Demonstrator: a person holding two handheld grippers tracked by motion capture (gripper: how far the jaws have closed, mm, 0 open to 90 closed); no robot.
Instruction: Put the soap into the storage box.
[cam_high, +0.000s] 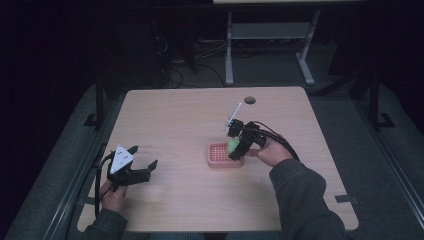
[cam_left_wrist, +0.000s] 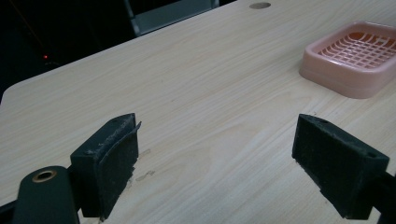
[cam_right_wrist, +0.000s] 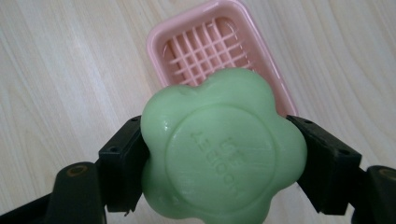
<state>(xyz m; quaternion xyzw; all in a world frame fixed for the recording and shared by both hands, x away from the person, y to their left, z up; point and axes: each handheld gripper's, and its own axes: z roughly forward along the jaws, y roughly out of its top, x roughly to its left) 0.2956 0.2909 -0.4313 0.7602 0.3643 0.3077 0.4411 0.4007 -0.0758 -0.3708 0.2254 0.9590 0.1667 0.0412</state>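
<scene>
The green flower-shaped soap (cam_right_wrist: 219, 151) sits clamped in the right gripper (cam_high: 235, 145) just above the pink soap dish (cam_right_wrist: 163, 37), not yet set down, while at eight o'clock the left gripper (cam_high: 142, 161) rests with jaws apart.

Left gripper (cam_left_wrist: 217, 154) jaws wide apart over table (cam_left_wrist: 196, 93); pink soap dish (cam_left_wrist: 357, 58) beyond.

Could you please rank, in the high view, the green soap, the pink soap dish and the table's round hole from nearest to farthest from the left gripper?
From the left gripper:
1. Pink soap dish, to its right.
2. Green soap, over the dish.
3. Round hole, far edge.
</scene>
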